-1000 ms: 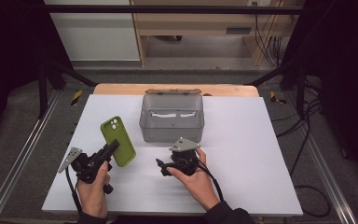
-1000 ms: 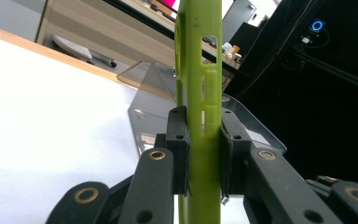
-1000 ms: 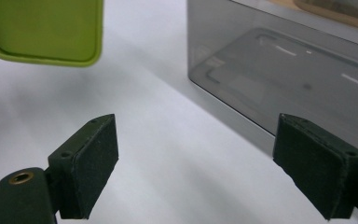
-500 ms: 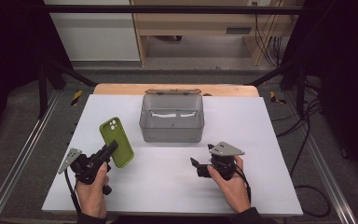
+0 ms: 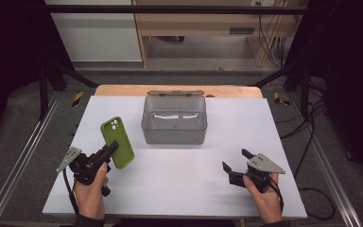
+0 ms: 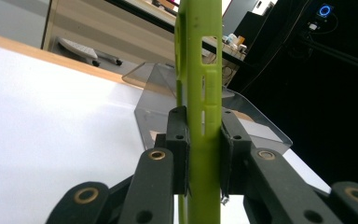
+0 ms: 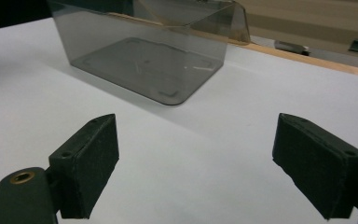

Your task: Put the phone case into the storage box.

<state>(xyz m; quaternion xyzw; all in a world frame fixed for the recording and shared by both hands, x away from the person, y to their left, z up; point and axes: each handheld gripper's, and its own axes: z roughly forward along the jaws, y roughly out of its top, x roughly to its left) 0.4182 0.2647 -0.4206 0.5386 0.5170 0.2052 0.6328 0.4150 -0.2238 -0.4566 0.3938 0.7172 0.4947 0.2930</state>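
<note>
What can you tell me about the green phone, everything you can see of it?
The lime-green phone in its rubbery-looking case is held off the white table, back facing the camera in the high view, with a raised camera block near its top corner. It stands roughly upright, leaning a little. The left gripper is shut on its lower part, one black pad pressed against each flat face; the left gripper view shows it edge-on, with slot cutouts in the case's side. It sits left of the smoky clear plastic box, apart from it.
</note>
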